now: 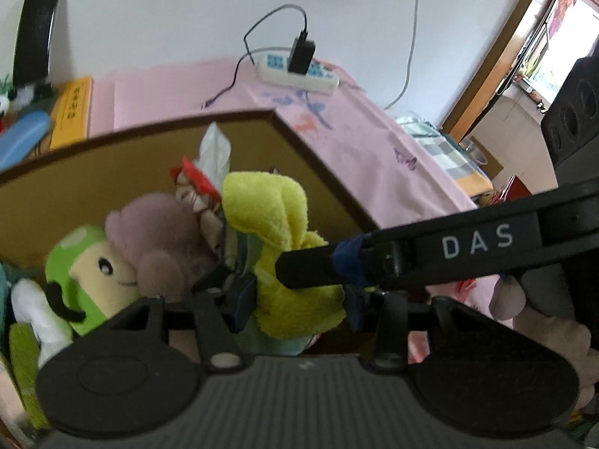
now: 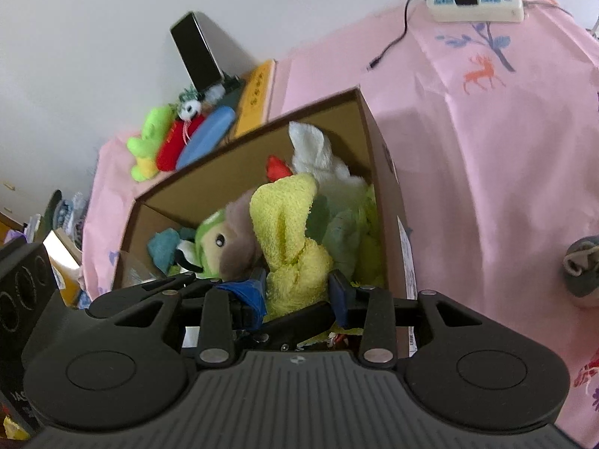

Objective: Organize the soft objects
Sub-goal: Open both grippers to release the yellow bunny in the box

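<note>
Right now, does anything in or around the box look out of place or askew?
Yes. A yellow towel stands bunched above the heaped cardboard box, not laid in, with both claws at it. A grey rolled sock lies alone on the pink cloth, outside the box.

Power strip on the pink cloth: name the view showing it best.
Left wrist view: the power strip shows whole, black adapter plugged in. In the right wrist view it sits at the top edge, the adapter cropped.
</note>
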`<act>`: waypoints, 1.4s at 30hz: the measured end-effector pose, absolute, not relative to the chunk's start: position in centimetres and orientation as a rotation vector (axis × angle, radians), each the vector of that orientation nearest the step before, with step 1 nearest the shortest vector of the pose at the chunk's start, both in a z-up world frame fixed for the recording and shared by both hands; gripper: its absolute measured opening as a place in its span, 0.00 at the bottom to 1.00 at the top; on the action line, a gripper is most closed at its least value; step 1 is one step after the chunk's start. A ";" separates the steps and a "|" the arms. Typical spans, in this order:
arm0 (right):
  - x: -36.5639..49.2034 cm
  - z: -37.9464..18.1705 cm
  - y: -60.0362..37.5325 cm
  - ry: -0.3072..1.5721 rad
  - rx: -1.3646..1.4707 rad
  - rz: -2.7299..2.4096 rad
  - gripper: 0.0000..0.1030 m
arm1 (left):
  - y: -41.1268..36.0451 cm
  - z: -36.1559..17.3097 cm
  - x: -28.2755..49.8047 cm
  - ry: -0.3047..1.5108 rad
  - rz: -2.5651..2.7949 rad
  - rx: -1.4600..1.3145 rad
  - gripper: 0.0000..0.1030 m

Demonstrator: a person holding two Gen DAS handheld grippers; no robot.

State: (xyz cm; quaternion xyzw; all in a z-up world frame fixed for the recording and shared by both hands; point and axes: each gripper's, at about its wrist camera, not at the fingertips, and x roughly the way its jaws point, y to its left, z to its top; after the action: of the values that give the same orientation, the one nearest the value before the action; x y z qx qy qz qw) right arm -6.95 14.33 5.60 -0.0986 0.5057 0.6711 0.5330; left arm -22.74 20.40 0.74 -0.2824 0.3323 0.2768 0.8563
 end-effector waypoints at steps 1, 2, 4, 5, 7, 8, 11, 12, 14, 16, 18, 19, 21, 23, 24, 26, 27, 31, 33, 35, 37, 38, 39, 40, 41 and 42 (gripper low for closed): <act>-7.2 5.7 14.4 1.193 -0.250 1.605 0.20 | 20.4 0.5 -22.7 0.702 0.579 -0.598 0.43; -7.5 5.8 14.4 1.182 -0.269 1.603 0.20 | 20.4 0.4 -22.7 0.705 0.576 -0.602 0.43; -8.0 6.0 14.5 1.150 -0.320 1.599 0.20 | 20.4 0.0 -22.6 0.713 0.561 -0.619 0.46; -8.2 6.0 14.4 1.136 -0.339 1.595 0.20 | 20.4 -0.1 -22.5 0.717 0.553 -0.624 0.46; -8.3 6.2 14.2 1.126 -0.363 1.585 0.20 | 20.0 -0.2 -22.3 0.721 0.546 -0.615 0.48; -8.3 6.2 14.0 1.123 -0.365 1.581 0.20 | 19.9 -0.3 -22.3 0.727 0.542 -0.613 0.52; -7.7 6.6 13.4 1.117 -0.336 1.568 0.20 | 19.8 -0.3 -22.8 0.716 0.534 -0.640 0.55; -7.5 6.7 13.3 1.118 -0.321 1.565 0.20 | 19.8 -0.3 -22.9 0.713 0.533 -0.644 0.55; -7.1 7.0 13.0 1.115 -0.287 1.556 0.20 | 19.6 -0.2 -23.1 0.710 0.540 -0.640 0.55; -6.8 7.2 12.9 1.106 -0.258 1.546 0.20 | 19.3 -0.1 -23.4 0.707 0.546 -0.642 0.55; -6.8 7.4 13.0 1.099 -0.228 1.548 0.20 | 19.1 0.1 -23.5 0.709 0.555 -0.640 0.55; -6.8 7.5 13.0 1.098 -0.211 1.551 0.20 | 19.0 0.3 -23.6 0.709 0.562 -0.630 0.56; -6.8 7.4 13.1 1.104 -0.184 1.562 0.20 | 18.5 0.7 -23.7 0.705 0.575 -0.607 0.58; -6.9 7.2 13.4 1.129 -0.161 1.577 0.20 | 18.1 1.1 -23.9 0.701 0.588 -0.591 0.60; -7.0 7.0 13.6 1.143 -0.154 1.578 0.20 | 18.0 1.2 -24.0 0.700 0.594 -0.587 0.60; -7.3 6.4 14.0 1.177 -0.148 1.575 0.20 | 17.8 1.4 -24.2 0.700 0.613 -0.581 0.60; -7.4 6.2 14.0 1.187 -0.148 1.575 0.20 | 17.7 1.4 -24.2 0.701 0.623 -0.578 0.60; -7.9 5.6 14.2 1.174 -0.196 1.535 0.17 | 17.3 1.6 -24.4 0.708 0.661 -0.585 0.60; -7.9 5.6 13.9 1.155 -0.204 1.538 0.18 | 17.2 1.8 -24.5 0.711 0.683 -0.582 0.60; -7.8 5.8 13.5 1.157 -0.196 1.536 0.19 | 17.1 2.1 -24.6 0.710 0.703 -0.580 0.60; -7.7 6.0 13.0 1.152 -0.183 1.540 0.19 | 17.0 2.3 -24.6 0.706 0.716 -0.584 0.60; -7.7 6.2 12.7 1.140 -0.183 1.541 0.19 | 16.9 2.4 -24.6 0.705 0.724 -0.583 0.60; -7.8 6.5 12.3 1.120 -0.186 1.541 0.19 | 16.7 2.5 -24.6 0.707 0.733 -0.581 0.60; -7.8 6.7 12.1 1.100 -0.188 1.541 0.19 | 16.6 2.7 -24.6 0.707 0.742 -0.575 0.60; -7.9 6.9 11.7 1.081 -0.189 1.543 0.19 | 16.5 2.8 -24.5 0.709 0.749 -0.570 0.60; -7.9 7.1 11.5 1.065 -0.191 1.543 0.19 | 16.4 2.9 -24.4 0.715 0.758 -0.565 0.60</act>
State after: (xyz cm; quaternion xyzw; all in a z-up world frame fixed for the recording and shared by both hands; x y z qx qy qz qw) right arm -7.92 11.49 7.12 -0.0819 0.4572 0.6622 0.5879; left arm -24.42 16.41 2.92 -0.2663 0.3370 0.3572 0.8294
